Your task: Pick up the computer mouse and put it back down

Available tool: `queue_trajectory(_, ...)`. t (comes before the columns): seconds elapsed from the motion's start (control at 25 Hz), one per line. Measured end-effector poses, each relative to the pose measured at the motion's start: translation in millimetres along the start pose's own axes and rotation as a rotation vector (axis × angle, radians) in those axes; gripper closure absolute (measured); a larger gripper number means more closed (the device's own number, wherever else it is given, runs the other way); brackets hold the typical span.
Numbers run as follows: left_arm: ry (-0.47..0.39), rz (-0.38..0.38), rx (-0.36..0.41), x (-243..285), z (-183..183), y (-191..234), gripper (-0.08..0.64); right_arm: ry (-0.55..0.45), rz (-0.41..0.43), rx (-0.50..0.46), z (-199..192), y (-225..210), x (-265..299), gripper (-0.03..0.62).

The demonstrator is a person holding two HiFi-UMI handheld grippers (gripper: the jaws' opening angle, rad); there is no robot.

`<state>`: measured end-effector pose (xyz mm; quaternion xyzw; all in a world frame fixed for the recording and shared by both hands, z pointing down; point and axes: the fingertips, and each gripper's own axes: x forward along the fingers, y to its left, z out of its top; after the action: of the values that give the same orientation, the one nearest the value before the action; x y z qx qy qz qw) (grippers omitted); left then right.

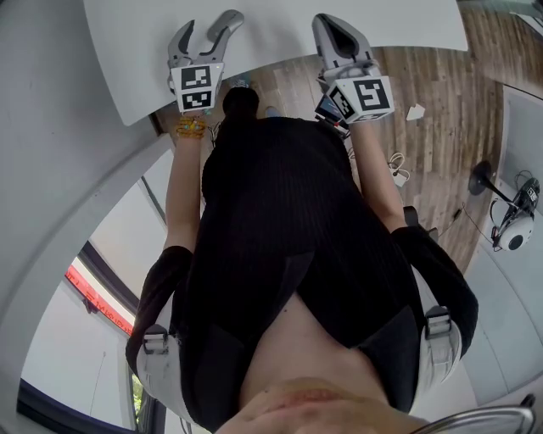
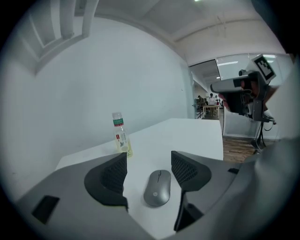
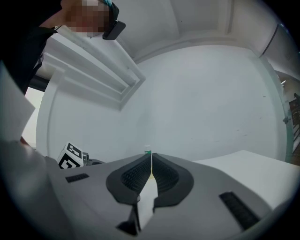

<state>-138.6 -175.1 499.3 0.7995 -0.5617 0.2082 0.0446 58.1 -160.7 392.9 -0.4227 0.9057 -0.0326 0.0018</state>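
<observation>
The computer mouse (image 2: 157,188) lies flat on the white table (image 2: 192,133); the left tongs (image 2: 148,158) hang spread above it, straddling it by sight without touching, seemingly aligned for a grasp; the right tongs (image 3: 151,159), clenched on nothing, wait aside; a bottle (image 2: 121,135) stands beyond.

Left gripper (image 1: 209,25) fingers wide apart, right gripper (image 1: 327,22) fingers together.

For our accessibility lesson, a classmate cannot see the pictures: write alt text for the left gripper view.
A grey computer mouse lies on a white table, framed by the open jaws of the left gripper, which do not touch it. A small bottle stands upright farther back, before a plain white wall.
</observation>
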Motion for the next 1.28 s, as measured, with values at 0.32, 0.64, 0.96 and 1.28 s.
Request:
queue_trajectory(0.32,-0.176,0.106,0.034,-50,59,-9,0.364,-0.016,0.043,0.002,1,18,-13,0.563)
queue_trajectory(0.64,-0.24,0.145,0.025,-92,71,-33,0.523,-0.038,0.113,0.007,4,48,-24,0.563)
queue_trajectory(0.96,-0.243,0.183,0.004,-122,49,-63,0.546,-0.053,0.176,0.016,0,86,-33,0.563)
queue_trajectory(1.28,-0.271,0.236,-0.017,-155,38,-76,0.546,-0.051,0.251,-0.035,-9,120,-52,0.563)
